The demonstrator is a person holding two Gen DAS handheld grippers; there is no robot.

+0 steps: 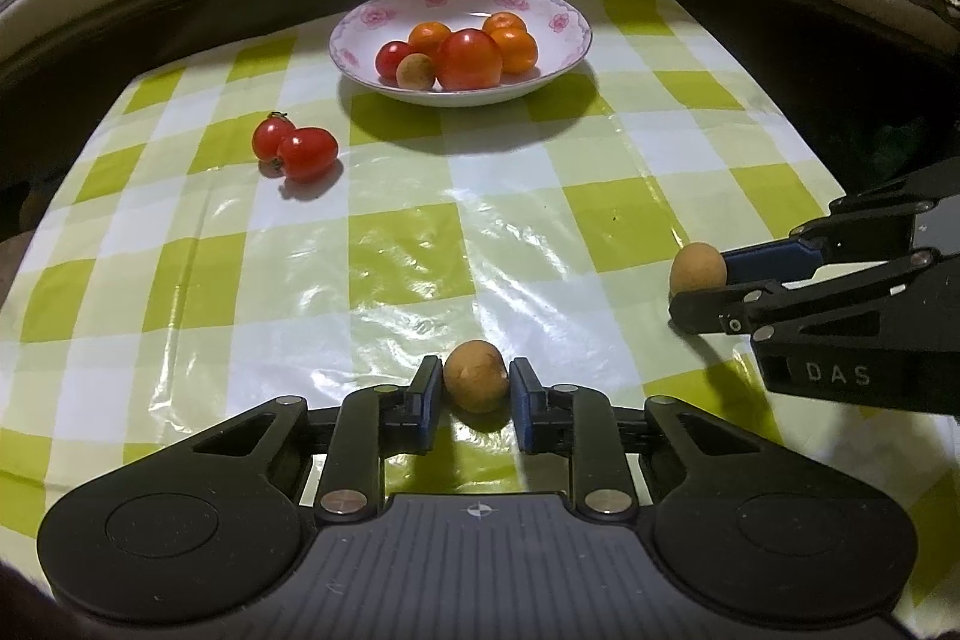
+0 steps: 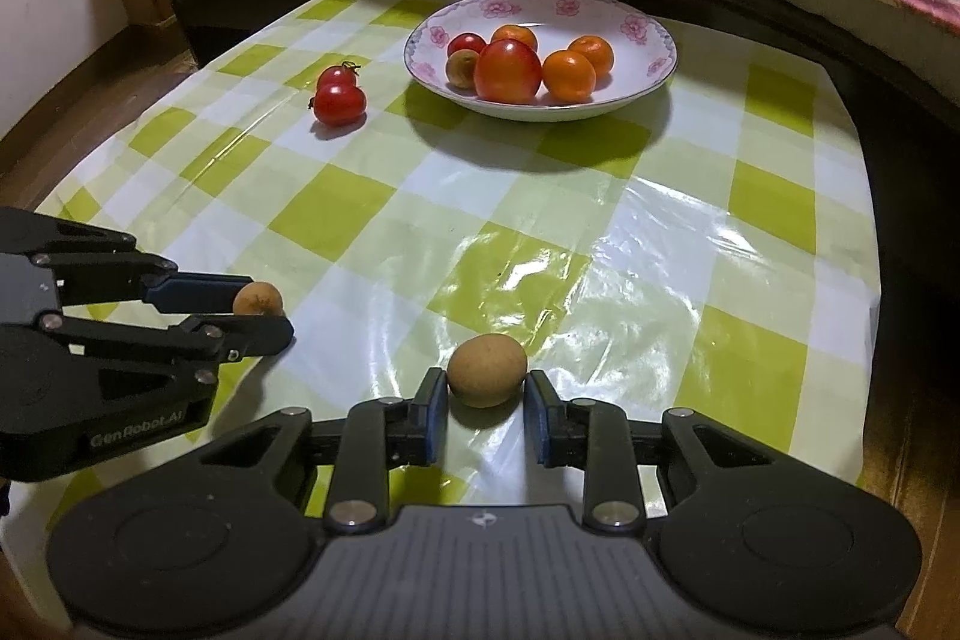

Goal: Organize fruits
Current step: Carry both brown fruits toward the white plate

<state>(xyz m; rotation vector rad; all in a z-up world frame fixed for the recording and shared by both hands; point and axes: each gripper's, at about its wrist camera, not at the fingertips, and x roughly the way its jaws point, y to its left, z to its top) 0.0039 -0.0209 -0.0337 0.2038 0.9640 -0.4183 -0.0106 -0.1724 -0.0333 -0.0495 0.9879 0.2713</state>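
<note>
- Now the left gripper (image 1: pixel 477 388) pinches a brown fruit (image 1: pixel 476 376); the right gripper (image 2: pixel 487 391) pinches another brown fruit (image 2: pixel 487 369).
- Both rest on the checked cloth (image 1: pixel 420 250), well short of the plate (image 1: pixel 558 70).
- Round, small fruit may slip out if lifted quickly.

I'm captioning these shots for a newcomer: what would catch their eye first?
The flowered plate of red tomatoes and oranges at the far side of the green-checked cloth. Near the cameras, the left tongs and right tongs are each shut on a small brown fruit, and two loose tomatoes lie left of the plate.
</note>
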